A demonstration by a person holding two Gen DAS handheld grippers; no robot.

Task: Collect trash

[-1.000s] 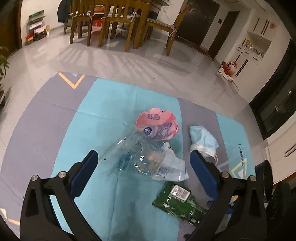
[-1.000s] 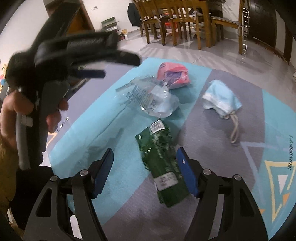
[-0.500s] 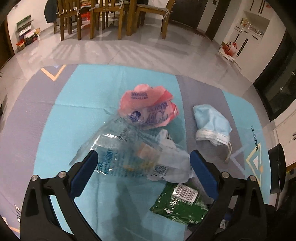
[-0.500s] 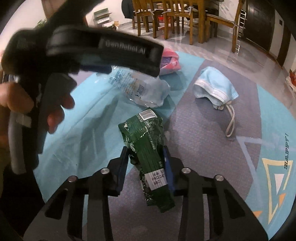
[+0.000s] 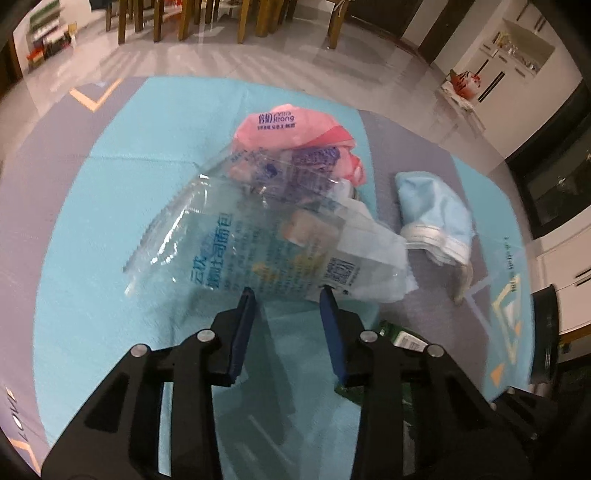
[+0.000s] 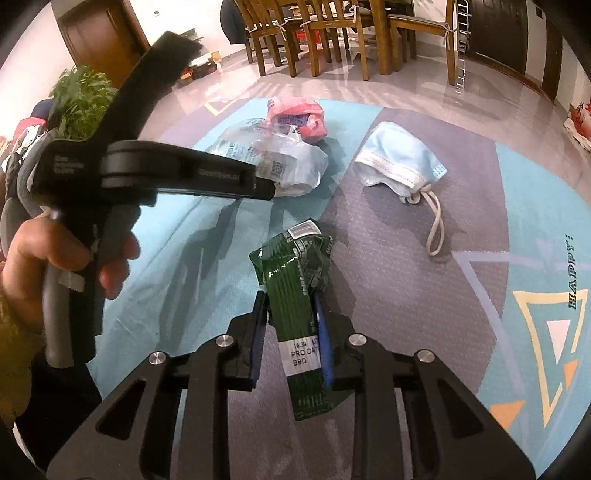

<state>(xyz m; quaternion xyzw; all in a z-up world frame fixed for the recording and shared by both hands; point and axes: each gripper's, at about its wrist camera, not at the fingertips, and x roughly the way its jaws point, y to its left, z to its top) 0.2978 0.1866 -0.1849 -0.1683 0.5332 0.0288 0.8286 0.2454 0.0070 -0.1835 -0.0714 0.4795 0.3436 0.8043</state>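
Observation:
On the blue and grey rug (image 5: 129,184) lies a clear plastic bag (image 5: 258,240) with a pink wrapper (image 5: 288,125) behind it and a blue face mask (image 5: 436,214) to the right. My left gripper (image 5: 286,295) points down at the bag's near edge. Its jaws are closing, the edge lies between the tips, and I see no firm pinch. My right gripper (image 6: 290,306) is closing on a green snack wrapper (image 6: 295,273), with both pads against its sides and the wrapper buckled upward. The clear bag (image 6: 280,155), pink wrapper (image 6: 295,110) and mask (image 6: 399,155) lie beyond it.
A person's hand (image 6: 55,258) holds the left gripper's handle at the left of the right wrist view. Wooden chairs (image 6: 332,29) stand on the tiled floor beyond the rug. A potted plant (image 6: 81,92) is at the far left. A red bag (image 5: 463,79) sits by the white cabinets.
My left gripper has come down close to the clear bag and its jaws have narrowed from wide apart. My right jaws have closed in on the green wrapper, which has crumpled between them.

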